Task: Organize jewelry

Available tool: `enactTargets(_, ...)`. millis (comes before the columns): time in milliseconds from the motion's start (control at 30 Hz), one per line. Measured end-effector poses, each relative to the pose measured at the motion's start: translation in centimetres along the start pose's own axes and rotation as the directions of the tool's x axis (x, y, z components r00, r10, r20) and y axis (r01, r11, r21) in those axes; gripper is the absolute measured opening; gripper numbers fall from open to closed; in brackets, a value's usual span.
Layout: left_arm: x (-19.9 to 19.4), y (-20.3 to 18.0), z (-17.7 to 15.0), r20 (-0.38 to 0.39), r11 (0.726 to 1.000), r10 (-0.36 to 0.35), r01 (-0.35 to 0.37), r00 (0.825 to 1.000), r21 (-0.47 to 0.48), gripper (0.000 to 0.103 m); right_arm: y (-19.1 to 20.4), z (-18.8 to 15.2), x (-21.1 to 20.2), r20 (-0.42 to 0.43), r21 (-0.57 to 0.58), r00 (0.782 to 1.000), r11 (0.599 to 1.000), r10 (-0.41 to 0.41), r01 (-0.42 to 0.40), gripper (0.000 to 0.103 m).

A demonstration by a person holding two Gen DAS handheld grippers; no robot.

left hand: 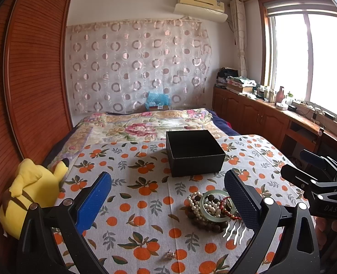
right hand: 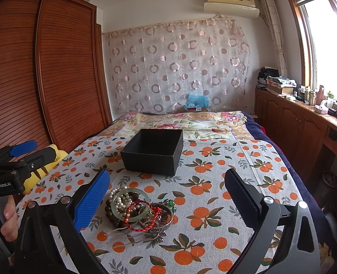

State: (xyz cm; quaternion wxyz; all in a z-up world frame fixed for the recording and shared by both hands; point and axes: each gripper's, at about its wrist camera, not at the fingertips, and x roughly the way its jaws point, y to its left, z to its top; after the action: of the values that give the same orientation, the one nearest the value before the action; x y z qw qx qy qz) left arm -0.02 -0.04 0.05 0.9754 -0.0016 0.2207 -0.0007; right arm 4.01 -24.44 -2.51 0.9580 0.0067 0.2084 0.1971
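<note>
Your left tool (left hand: pixel 168 202) and right tool (right hand: pixel 167 199) both gape wide, holding nothing. Just ahead of them the jewelry pile (right hand: pixel 137 211) lies tangled on the bed's orange-print cloth (right hand: pixel 214 182); beyond it the black box (right hand: pixel 153 151) sits open and looks empty. Sorting hasn't started, I'd judge.

Jewelry pile (left hand: pixel 211 210) near empty black box (left hand: pixel 194 153)

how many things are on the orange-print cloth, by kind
black box: 1
jewelry pile: 1, tangled; pieces inside too knotted to count
small loose silver piece: 1
Total: 3 on the orange-print cloth
</note>
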Motion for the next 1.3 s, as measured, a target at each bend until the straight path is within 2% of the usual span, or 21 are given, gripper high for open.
enactTargets(1300, 0.00, 0.07, -0.02, -0.003, 1.000, -0.003, 0.002, 1.000, -0.003, 0.096, -0.05, 0.01, -0.09, 0.002, -0.001, 1.000, 1.000, -0.001, 0.001, 0.101)
